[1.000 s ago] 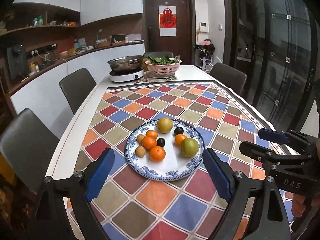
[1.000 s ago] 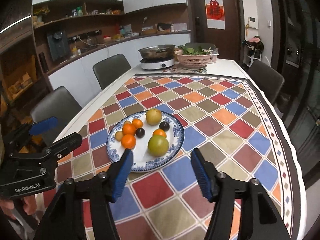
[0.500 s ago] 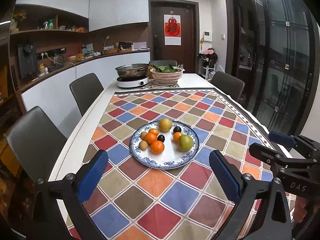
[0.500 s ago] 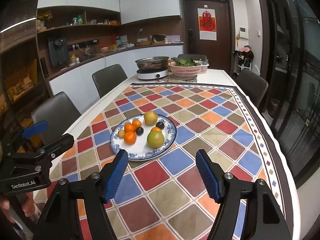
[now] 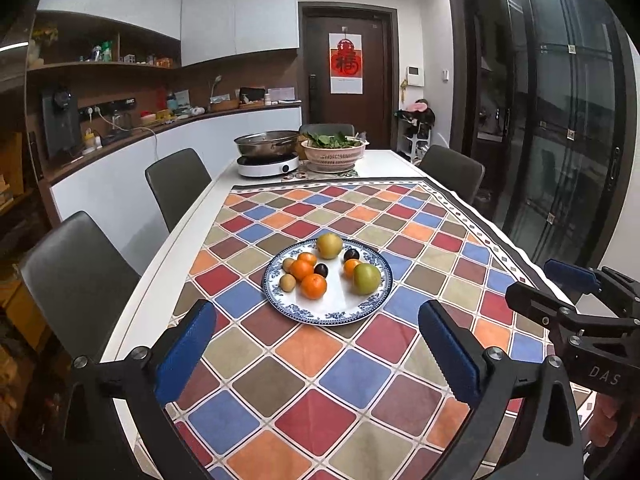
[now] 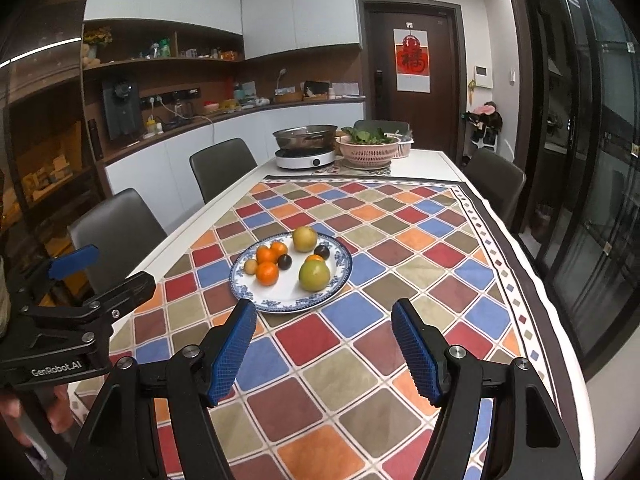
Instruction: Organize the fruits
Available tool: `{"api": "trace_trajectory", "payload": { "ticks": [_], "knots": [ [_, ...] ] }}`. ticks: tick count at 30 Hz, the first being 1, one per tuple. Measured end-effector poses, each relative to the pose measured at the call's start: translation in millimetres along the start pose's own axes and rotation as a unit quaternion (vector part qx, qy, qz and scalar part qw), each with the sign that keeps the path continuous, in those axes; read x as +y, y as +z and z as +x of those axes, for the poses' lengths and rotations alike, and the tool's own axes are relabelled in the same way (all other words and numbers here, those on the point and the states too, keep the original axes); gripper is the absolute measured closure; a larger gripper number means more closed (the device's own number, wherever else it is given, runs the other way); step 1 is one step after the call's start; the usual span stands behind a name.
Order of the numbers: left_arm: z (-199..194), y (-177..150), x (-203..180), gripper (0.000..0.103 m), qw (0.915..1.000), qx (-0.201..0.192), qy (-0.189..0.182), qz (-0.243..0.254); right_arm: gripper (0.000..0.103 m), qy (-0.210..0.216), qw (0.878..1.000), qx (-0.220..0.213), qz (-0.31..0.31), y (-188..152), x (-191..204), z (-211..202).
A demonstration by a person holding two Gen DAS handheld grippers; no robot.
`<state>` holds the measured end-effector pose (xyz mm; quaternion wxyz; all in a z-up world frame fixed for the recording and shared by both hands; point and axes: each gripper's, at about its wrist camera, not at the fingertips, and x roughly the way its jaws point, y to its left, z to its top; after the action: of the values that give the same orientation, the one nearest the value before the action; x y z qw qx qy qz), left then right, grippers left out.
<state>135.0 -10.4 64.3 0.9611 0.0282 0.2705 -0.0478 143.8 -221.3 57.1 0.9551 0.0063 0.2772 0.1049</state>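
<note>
Both grippers, left gripper (image 5: 316, 354) and right gripper (image 6: 326, 346), hang spread wide with nothing between their pads, above the checkered cloth (image 5: 360, 392) just short of the fruit-filled plate (image 5: 340, 312).

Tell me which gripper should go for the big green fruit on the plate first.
Right, probably. The green fruit sits on the plate's near right side, closest ahead of the open right gripper; the left gripper faces the oranges.
</note>
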Motion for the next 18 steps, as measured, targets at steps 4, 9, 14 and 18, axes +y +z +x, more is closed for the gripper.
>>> {"api": "trace_trajectory", "payload": {
  "ticks": [4, 9, 14, 18],
  "knots": [
    [-2.3, -0.6, -0.4, 0.000, 1.0000, -0.002, -0.001, 0.000, 0.032, 0.001, 1.000, -0.002, -0.001, -0.5, 2.4, -4.0],
    [-5.4, -1.4, -0.1, 0.000, 1.0000, -0.001, -0.001, -0.002, 0.032, 0.001, 1.000, -0.005, -0.001, -1.3, 2.9, -6.2],
    [-8.4, -2.7, -0.5, 0.000, 1.0000, -0.002, 0.004, -0.001, 0.032, 0.003, 1.000, -0.004, -0.003, -1.5, 3.9, -7.6],
    [-13.8, -5.7, -0.6, 0.000, 1.0000, -0.002, 0.008, -0.001, 0.032, 0.003, 1.000, -0.005, -0.003, -1.6, 4.1, -7.6]
  ]
}}
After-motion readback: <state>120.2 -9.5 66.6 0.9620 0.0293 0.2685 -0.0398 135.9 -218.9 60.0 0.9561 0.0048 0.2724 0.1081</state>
